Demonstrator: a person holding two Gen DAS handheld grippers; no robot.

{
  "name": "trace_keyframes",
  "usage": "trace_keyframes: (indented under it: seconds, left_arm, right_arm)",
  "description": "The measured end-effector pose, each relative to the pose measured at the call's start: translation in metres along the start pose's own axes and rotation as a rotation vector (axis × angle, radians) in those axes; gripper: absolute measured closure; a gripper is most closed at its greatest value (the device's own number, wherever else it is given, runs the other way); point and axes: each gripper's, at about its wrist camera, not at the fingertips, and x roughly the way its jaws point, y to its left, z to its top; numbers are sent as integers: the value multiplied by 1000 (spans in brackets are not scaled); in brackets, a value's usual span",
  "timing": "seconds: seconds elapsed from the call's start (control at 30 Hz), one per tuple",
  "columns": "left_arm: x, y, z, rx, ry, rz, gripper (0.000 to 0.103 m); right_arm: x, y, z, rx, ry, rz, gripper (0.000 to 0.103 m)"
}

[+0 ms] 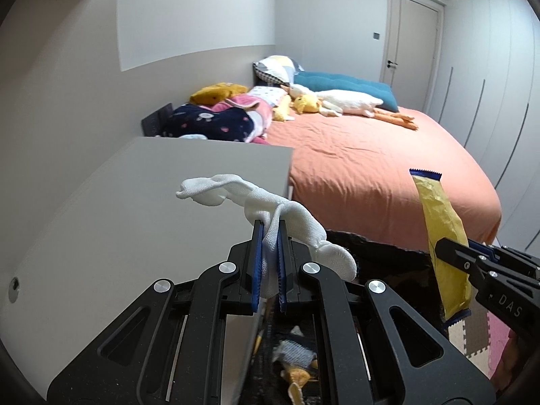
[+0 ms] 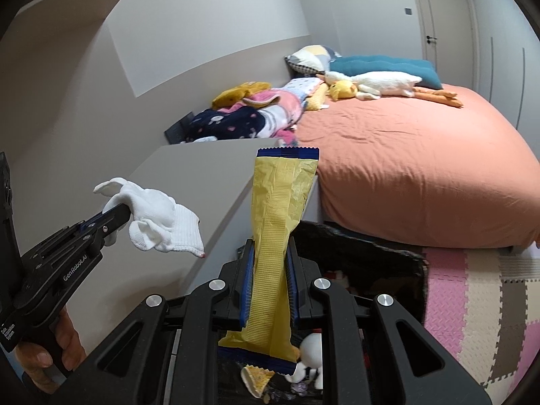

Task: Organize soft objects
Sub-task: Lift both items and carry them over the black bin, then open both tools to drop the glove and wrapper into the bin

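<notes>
Room: bedroom as I see it, with a bed (image 1: pixel 378 162) under an orange sheet as my landmark; a grey cabinet top (image 1: pixel 141 209) butts against the bed's near-left corner.
Left gripper (image 1: pixel 270 236): I have it clamped on a white sock (image 1: pixel 263 202), jaws pinched on the bunched middle, held over the cabinet's edge nearest the bed.
Right gripper (image 2: pixel 270 256): I have it closed around a yellow snack wrapper (image 2: pixel 280 222) with dark blue ends, standing upright in front of the bed's near corner.
Below the grippers: a dark bin (image 2: pixel 371 263) at the foot of the bed; soft toys show inside, blurred.
On the bed: a white goose plush (image 1: pixel 347 101) and a yellow duck plush (image 1: pixel 305 104) near a teal pillow (image 1: pixel 344 84).
Beside the bed: folded blankets (image 1: pixel 222 118), left of it, behind the cabinet.
Floor: foam puzzle mat (image 2: pixel 479 297) right of the bin.
</notes>
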Motion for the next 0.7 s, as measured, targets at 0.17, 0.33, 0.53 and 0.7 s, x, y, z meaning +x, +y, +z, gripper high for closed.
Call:
trace_keyframes:
  seconds: [0.17,0.33,0.53,0.7]
  left_arm:
    - [2,-21,0,31,6,-35,96]
    - [4,-39,-2,70,18,-70,96]
    - [15,-48,-8,142,112,-149,63]
    - [12,-54,-20,233,39,-56,6]
  right_arm:
    - [-11,-23,0,33,-29,-43,84]
    - [-20,-40,2,57,-45,-77,84]
    - [-25,-49,4,56,-48,-116,53]
    - [-34,-57,5,116,-114,-157,20]
